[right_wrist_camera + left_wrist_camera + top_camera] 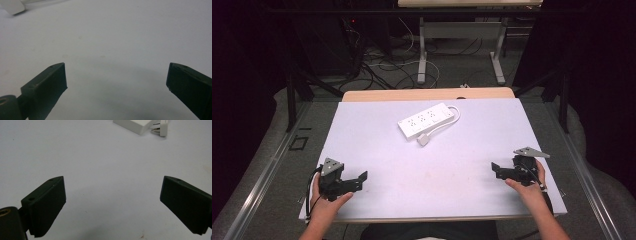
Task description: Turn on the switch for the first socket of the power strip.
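A white plastic power strip (426, 120) with its cord and plug (423, 140) lies mid-counter toward the far side, well apart from both grippers. The left gripper (362, 177) and right gripper (495, 169) are spread wide, holding nothing. The strip looks rigid, light and smooth; gripping across its narrow sides seems best.

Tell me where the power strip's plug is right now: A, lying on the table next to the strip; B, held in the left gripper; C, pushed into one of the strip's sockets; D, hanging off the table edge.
A: the plug lies on the table beside the power strip, apart from both open grippers.
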